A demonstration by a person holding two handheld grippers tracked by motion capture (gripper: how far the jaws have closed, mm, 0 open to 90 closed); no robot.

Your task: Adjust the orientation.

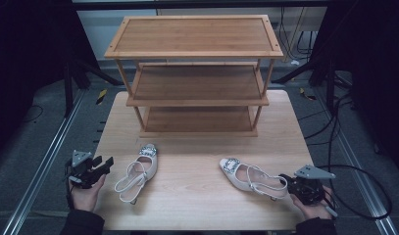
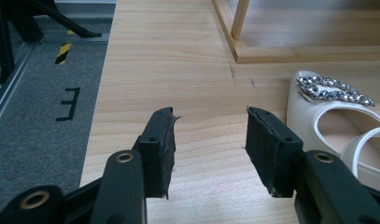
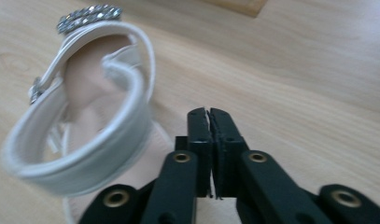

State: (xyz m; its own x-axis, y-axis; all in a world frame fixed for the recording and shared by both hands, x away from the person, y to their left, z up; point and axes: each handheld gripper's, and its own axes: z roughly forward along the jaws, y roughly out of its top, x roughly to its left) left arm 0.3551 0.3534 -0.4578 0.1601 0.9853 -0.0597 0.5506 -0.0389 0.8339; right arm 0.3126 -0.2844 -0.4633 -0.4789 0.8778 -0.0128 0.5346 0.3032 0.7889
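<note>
High view: Your left tongs [image 1: 107,162] sit at the left edge of the tabletop [image 1: 197,196], spread, with nothing between them. The left shoe [image 1: 138,172] lies just beside them, its jewelled toe pointing toward the wooden rack [image 1: 197,73] at the far edge. Your right tongs [image 1: 287,180] sit near the right edge, at the heel strap of the right shoe [image 1: 248,178].

Left gripper view: The left tongs [image 2: 210,135] stand spread over bare tabletop; the left shoe [image 2: 337,116] lies to their right, apart from the pads.

Right gripper view: The right tongs [image 3: 209,149] are pressed almost together, pinching nothing. The right shoe [image 3: 94,116] lies just beside them, its strap standing up.
</note>
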